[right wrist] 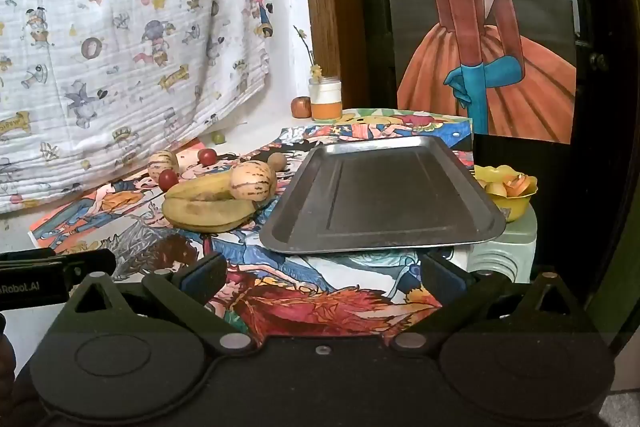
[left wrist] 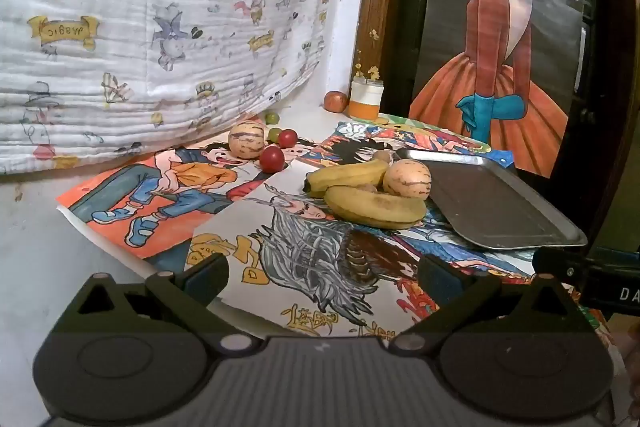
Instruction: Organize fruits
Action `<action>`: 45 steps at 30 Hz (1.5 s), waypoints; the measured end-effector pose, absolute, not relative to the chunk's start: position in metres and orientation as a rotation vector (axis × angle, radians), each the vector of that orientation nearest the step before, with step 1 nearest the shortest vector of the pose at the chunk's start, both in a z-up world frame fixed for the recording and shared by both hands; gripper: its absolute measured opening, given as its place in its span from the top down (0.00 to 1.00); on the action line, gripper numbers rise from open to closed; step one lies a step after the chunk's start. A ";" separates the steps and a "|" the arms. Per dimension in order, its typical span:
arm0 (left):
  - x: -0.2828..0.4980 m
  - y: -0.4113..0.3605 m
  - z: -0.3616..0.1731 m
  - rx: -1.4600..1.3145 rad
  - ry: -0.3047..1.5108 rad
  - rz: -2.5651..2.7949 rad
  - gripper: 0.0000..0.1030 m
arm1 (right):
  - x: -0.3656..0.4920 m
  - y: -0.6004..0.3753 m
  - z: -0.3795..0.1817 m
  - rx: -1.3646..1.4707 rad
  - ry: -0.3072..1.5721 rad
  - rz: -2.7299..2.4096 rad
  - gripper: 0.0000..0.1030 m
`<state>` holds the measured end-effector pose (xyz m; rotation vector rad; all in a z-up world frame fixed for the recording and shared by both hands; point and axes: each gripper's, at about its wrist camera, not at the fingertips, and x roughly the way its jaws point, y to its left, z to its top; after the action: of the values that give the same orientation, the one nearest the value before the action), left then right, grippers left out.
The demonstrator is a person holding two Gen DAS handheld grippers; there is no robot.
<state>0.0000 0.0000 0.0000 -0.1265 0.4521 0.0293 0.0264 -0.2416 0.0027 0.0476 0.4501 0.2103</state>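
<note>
A home room: a cartoon-print blanket point(left wrist: 160, 27) hung behind a worktop point(left wrist: 32, 227) covered with hand-coloured drawings point(left wrist: 160, 195), a painted poster point(left wrist: 500, 47) alongside.

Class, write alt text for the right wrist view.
An empty rectangular metal tray lies ahead of the open right gripper. Left of it, two yellow bananas prop a striped pale melon on colourful cartoon drawings.

Yellow bananas point(left wrist: 374, 205), striped cream melons point(left wrist: 407, 177), red tomatoes point(left wrist: 272, 159), grey metal tray point(right wrist: 380, 195), yellow bowl point(right wrist: 516, 205).
</note>
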 end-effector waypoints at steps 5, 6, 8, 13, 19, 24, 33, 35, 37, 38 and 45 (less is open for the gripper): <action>0.000 0.000 0.000 -0.131 0.457 0.028 0.00 | 0.027 -0.241 0.002 0.049 0.451 0.211 0.00; 0.000 0.000 0.000 -0.133 0.458 0.028 0.00 | 0.027 -0.241 0.002 0.049 0.450 0.210 0.00; 0.000 0.001 0.000 -0.134 0.461 0.027 0.00 | 0.027 -0.241 0.002 0.048 0.450 0.210 0.00; 0.004 0.001 -0.004 -0.136 0.464 0.026 0.00 | 0.027 -0.241 0.002 0.050 0.453 0.211 0.00; 0.001 -0.002 -0.003 -0.132 0.465 0.027 0.00 | 0.027 -0.241 0.002 0.049 0.453 0.211 0.00; 0.001 -0.001 -0.003 -0.132 0.465 0.025 0.00 | 0.027 -0.241 0.002 0.050 0.454 0.211 0.00; 0.001 -0.001 -0.003 -0.134 0.466 0.025 0.00 | 0.027 -0.241 0.002 0.050 0.455 0.211 0.00; 0.001 -0.001 -0.003 -0.134 0.467 0.025 0.00 | 0.026 -0.241 0.002 0.050 0.454 0.211 0.00; 0.001 -0.001 -0.003 -0.134 0.466 0.025 0.00 | 0.027 -0.241 0.002 0.050 0.454 0.211 0.00; 0.001 -0.001 -0.003 -0.134 0.466 0.025 0.00 | 0.027 -0.241 0.002 0.050 0.454 0.211 0.00; 0.001 -0.001 -0.003 -0.134 0.467 0.025 0.00 | 0.027 -0.241 0.002 0.051 0.456 0.211 0.00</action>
<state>0.0013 -0.0006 -0.0027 -0.1340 0.4673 0.0253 0.0268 -0.2413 0.0017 0.0508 0.4558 0.2110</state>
